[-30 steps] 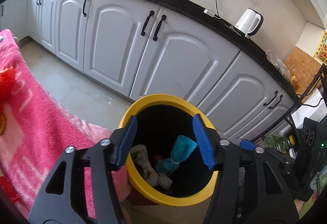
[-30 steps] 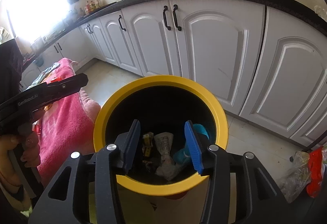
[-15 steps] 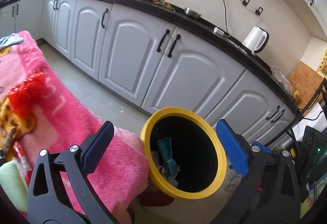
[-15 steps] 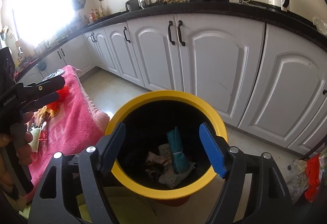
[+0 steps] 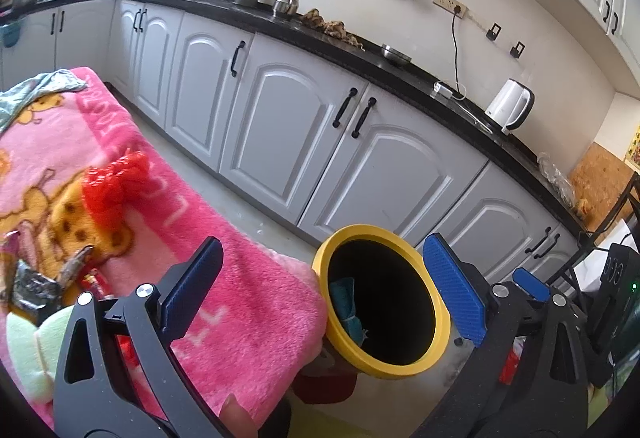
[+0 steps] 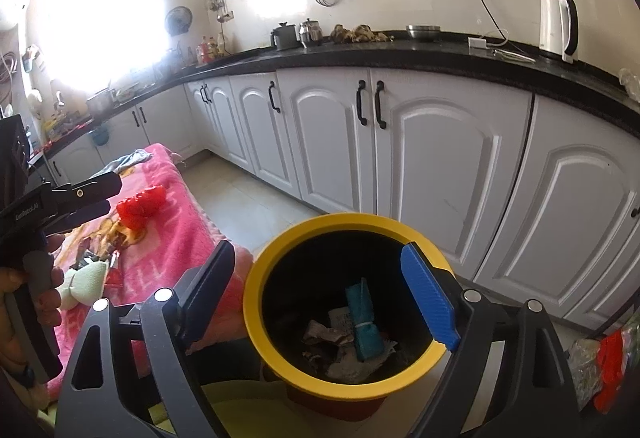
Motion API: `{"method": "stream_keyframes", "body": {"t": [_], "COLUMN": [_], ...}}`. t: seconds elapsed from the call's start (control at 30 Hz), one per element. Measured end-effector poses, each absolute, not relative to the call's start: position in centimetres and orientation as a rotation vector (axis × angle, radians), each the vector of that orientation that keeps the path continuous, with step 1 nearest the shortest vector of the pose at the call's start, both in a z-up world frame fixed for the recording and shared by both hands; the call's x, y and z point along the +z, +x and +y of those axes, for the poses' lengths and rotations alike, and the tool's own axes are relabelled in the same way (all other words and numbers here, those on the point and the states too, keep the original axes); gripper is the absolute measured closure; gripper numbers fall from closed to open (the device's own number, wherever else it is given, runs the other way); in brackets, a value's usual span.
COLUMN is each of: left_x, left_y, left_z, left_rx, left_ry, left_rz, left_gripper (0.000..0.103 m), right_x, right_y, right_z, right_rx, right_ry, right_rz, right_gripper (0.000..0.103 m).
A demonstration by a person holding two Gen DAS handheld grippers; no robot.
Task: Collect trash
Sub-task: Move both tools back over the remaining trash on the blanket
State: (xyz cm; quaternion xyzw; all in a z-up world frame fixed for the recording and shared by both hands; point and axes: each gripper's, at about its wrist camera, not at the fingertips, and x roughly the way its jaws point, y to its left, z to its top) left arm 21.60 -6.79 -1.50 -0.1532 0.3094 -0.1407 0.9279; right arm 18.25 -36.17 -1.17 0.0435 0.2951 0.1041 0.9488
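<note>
Trash (image 6: 362, 322) lay at the bottom of the yellow bin (image 6: 256, 302): a teal packet and crumpled papers. More was on the pink blanket (image 5: 248, 302) just beside the bin: a red wad (image 5: 114, 182), some foil wrappers (image 5: 36, 286) and a pale green piece (image 6: 86, 280).

What could go wrong, I judged, came from that soft blanket. Its edge touched the bin's rim, so a careless reach might drag the fabric and tip the bin. The wrappers sat close together, and wide jaws coming down might pinch blanket with them, or knock one off the edge to the floor.

The left gripper (image 5: 320, 290) pointed down and forward over the blanket's corner, jaws at their widest and having just been opening, nothing between them. The right gripper (image 6: 320, 298) was tilted down over the bin's mouth, its jaws wide and having just been opening too, nothing between them. In the right view a hand (image 6: 24, 294) held the left tool by its handle, out over the blanket.
</note>
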Motion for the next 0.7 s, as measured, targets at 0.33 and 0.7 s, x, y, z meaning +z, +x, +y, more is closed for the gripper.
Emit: {"method": "stream_keyframes", "body": {"t": [0.33,0.7], "left_x": [-1.1,-1.2], "left_y": [19.2,16.8], "left_z": [-3.9,0.5], "left_rx": [-0.233,-0.152], "left_ry": [-0.286,-0.296], "left_rz": [0.623,0.614], "left_gripper": [0.011,0.011], "right_x": [0.5,1.4], "right_y": [16.9,15.7], "right_z": [-33.5,-30.0], "right_rx": [0.26,0.32], "right_ry": [0.045,-0.014], "right_rz": [0.561,0.528], "right_gripper": [0.017,0.013]}}
